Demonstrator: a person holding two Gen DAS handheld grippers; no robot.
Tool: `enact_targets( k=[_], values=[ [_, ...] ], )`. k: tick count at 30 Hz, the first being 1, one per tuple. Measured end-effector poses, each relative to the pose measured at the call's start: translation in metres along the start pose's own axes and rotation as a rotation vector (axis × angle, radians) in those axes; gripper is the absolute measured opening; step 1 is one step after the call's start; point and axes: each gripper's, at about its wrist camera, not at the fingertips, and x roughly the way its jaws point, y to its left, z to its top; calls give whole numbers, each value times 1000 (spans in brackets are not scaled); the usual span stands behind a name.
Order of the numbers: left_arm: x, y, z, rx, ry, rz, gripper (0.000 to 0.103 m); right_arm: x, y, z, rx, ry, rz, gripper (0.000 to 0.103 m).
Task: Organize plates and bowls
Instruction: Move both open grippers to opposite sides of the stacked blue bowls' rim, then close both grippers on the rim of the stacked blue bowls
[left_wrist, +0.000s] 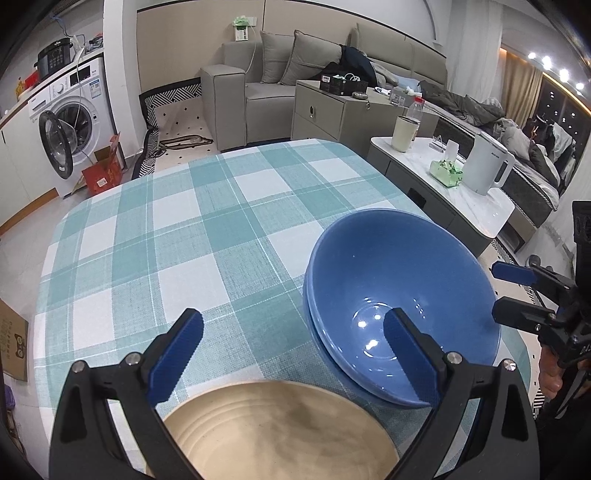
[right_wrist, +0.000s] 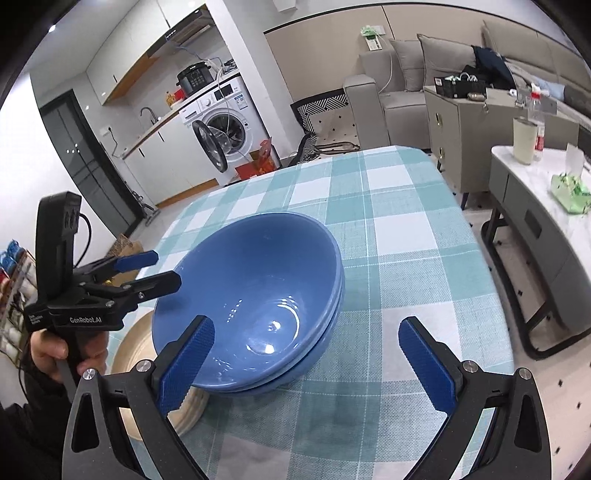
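Two blue bowls are stacked one inside the other on the checked tablecloth; they also show in the right wrist view. A beige plate lies just near of them, under my left gripper, and shows at the lower left of the right wrist view. The left gripper is open and empty above the plate. My right gripper is open and empty, just near of the bowls. It shows from the side in the left wrist view, and the left one in the right wrist view.
A low white side table with a kettle, a cup and a green tissue pack stands right of the table. A sofa and a washing machine stand behind.
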Motion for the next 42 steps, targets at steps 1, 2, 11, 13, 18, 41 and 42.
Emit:
enact_targets(
  k=[1, 2, 11, 13, 18, 41, 42],
  values=[
    [1, 0, 0, -3, 2, -2, 99, 0, -1, 0, 4, 2, 1, 102],
    [2, 1, 0, -7, 4, -5, 99, 0, -2, 0, 8, 1, 5, 102],
    [12, 3, -2, -26, 37, -56, 99, 10, -7, -1, 29, 22, 23, 100],
    [14, 3, -2, -32, 46, -63, 99, 12, -7, -1, 32, 28, 28, 97],
    [19, 2, -4, -40, 60, -76, 99, 18, -7, -3, 39, 45, 43, 91],
    [32, -2, -4, -63, 89, -143, 97, 29, -9, -6, 62, 66, 63, 82],
    [33, -1, -4, -67, 89, -145, 97, 29, -9, -7, 63, 66, 64, 82]
  ],
)
